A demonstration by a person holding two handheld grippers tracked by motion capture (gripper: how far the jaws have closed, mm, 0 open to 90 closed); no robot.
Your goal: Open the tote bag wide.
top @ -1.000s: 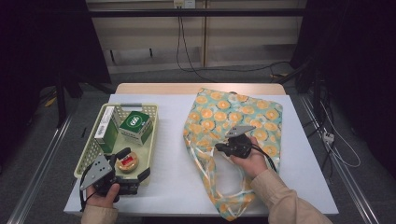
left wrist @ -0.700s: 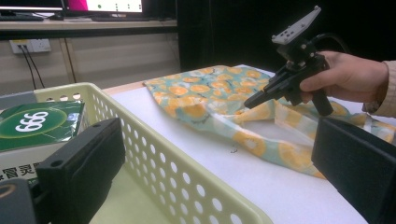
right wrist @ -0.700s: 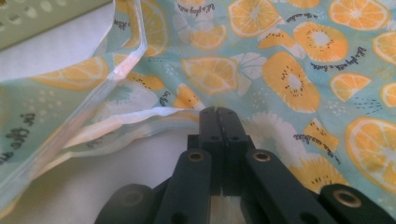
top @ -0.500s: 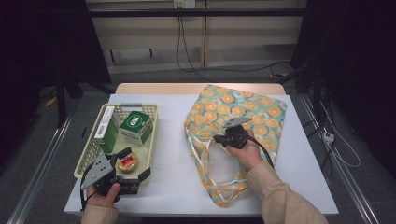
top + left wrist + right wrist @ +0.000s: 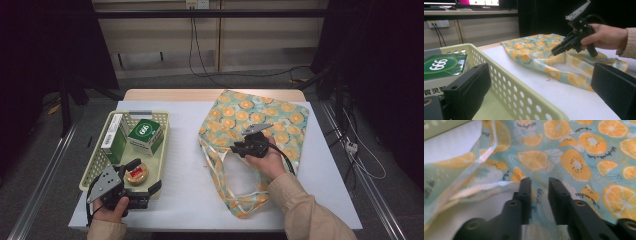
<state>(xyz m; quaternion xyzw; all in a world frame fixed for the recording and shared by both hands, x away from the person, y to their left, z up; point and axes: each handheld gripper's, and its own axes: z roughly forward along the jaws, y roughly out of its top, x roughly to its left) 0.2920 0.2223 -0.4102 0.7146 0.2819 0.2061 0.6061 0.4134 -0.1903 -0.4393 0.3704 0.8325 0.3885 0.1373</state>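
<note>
We saw two containers on the white tabletop point(image 5: 190, 165). At the left stood a pale green perforated basket point(image 5: 161, 150). It held a tall green and white box point(image 5: 114, 137) upright along its left wall, a white and green carton point(image 5: 145, 135) just beside that box, and a small round red and white tin point(image 5: 136, 173) nearer the person. The left gripper point(image 5: 135, 180) straddled the basket's near right corner: its fingers point(image 5: 469, 92) stood wide apart, one inside the basket near the tin and the other outside the wall on the tabletop, and they pressed on nothing.

At the right lay a cloth tote bag point(image 5: 260, 115) printed with orange slices, flat on the tabletop, its mouth and looped handles point(image 5: 225, 192) turned toward the person. We could not tell whether anything was inside it. The right gripper point(image 5: 239, 148) was over the bag near its mouth edge. In the right gripper view its fingers point(image 5: 525, 192) had just been opening and stood a little apart, with the bag's patterned cloth behind the gap and no fold visibly pinched between them. The bag and the basket were well apart, with bare tabletop between them.
</note>
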